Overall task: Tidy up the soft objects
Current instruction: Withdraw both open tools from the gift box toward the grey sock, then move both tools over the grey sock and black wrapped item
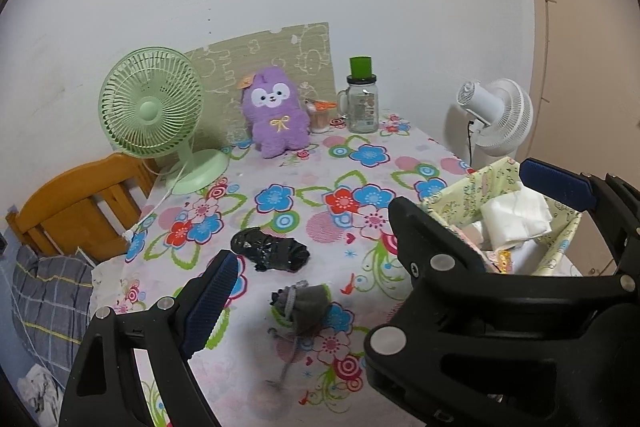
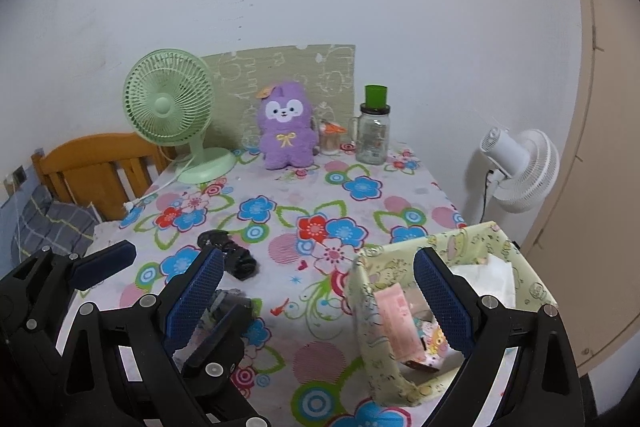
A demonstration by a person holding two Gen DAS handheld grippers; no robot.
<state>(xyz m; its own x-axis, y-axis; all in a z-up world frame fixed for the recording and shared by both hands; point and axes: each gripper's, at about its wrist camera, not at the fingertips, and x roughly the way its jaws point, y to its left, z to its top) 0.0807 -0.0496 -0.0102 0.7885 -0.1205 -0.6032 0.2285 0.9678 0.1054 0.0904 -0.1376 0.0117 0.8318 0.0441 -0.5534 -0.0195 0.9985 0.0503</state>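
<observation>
Both jaws stand apart and empty: the left hand-held gripper above a grey pouch, the right hand-held gripper beside the fabric basket on the counter.

Fluffy purple plush toy, glossy crumpled black bag, glass jar.

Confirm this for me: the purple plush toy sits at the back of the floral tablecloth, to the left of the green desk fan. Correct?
Not quite. The purple plush toy sits to the right of the green desk fan, not the left, at the back of the floral tablecloth. Both wrist views show it.
</observation>
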